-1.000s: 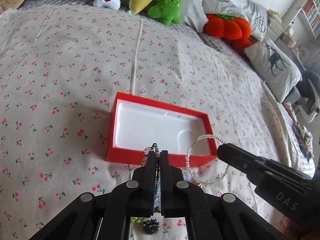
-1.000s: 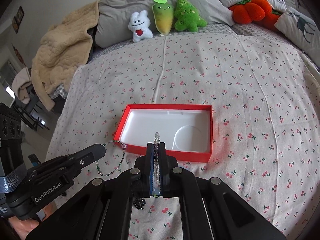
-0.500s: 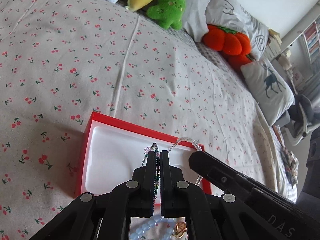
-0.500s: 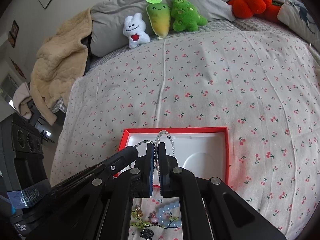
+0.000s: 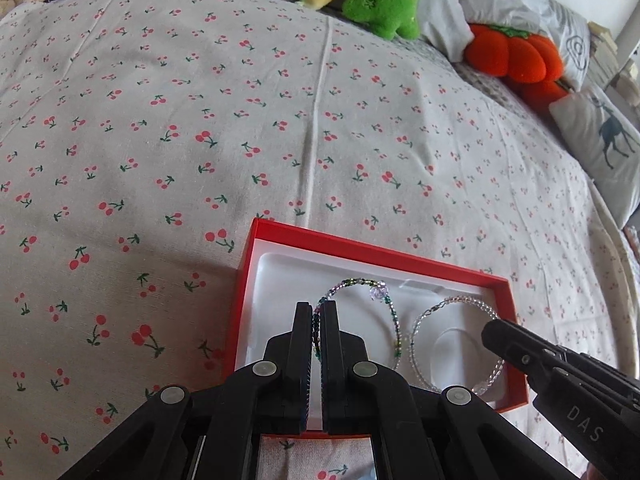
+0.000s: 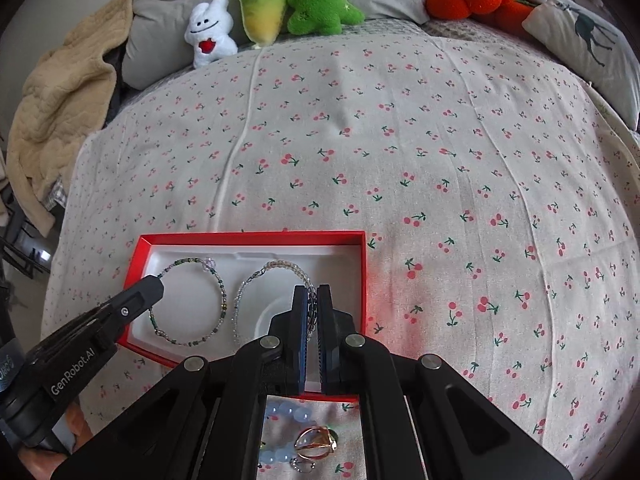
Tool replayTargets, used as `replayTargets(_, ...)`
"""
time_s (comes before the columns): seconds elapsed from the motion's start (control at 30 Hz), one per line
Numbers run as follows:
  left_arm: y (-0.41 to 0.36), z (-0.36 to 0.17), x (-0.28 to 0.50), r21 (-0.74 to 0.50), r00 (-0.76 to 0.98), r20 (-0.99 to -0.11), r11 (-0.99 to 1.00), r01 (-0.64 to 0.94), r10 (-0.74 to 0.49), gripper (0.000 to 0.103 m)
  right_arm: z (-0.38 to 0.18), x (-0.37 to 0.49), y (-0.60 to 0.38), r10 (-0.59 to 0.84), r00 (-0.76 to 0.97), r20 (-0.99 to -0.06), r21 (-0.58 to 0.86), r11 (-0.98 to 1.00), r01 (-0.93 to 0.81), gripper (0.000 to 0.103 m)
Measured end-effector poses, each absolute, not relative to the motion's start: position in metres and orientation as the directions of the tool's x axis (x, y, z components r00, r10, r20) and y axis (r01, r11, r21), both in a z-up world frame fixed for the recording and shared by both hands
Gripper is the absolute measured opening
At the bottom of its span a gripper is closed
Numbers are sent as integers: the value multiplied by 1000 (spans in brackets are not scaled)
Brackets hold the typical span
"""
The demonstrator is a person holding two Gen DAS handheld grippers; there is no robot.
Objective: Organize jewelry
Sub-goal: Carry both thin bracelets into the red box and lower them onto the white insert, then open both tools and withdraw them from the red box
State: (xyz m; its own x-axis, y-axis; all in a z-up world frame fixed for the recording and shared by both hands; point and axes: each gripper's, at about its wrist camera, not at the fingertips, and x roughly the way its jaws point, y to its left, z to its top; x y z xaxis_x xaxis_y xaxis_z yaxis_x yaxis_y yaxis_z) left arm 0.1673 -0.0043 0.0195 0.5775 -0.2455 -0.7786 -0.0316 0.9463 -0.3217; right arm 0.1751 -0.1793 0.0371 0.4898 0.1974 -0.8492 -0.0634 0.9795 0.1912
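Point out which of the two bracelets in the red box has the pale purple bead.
It is the green-beaded bracelet in the left claw, on the box's left side. The clear-beaded bracelet beside it, held by the right claw, has none.

both claws are matte black plastic with round silver screws; the left claw (image 5: 317, 316) reads "genrobot.ai", the right claw (image 6: 312, 300) "das".
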Motion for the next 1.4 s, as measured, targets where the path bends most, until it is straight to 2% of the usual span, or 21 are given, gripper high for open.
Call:
replayTargets(0.13, -11, 21, 167, -241, 575, -797, 970, -24, -184, 2, 36, 175, -184, 201, 488, -849, 195, 979, -64, 6)
replayTargets(0.17, -13, 21, 166, -231, 568, -803, 973, -17, -181, 6, 38, 175, -185, 195, 485, -852, 188, 980, -65, 6)
replayTargets(0.23, -14, 24, 162, -219, 569, -804, 976, -11, -174, 28, 43, 172, -187, 195, 487, -851, 186, 980, -68, 11)
replayTargets(0.33, -15, 31, 154, -203, 570, -805, 979, -3, -165, 36, 50, 164, -189, 206, 489, -847, 196, 978, -72, 25)
replayTargets(0.63, -18, 50, 117, -155, 569, -811, 988, 18, -137, 66, 67, 130, -185, 196, 487, -851, 161, 980, -114, 48)
replayTargets(0.83, -12, 51, 92, -123, 549, -829, 992, 7, -106, 80, 74, 107, -189, 189, 480, -856, 155, 982, -111, 57)
replayTargets(1.1, -8, 51, 63, -96, 517, -851, 995, 12, -88, 89, 74, 79, -197, 173, 458, -872, 145, 985, -95, 64)
replayTargets(1.4, 2, 33, 46, -123, 441, -890, 992, 14, -117, 89, 54, 56, -194, 155, 402, -902, 114, 986, -125, 64)
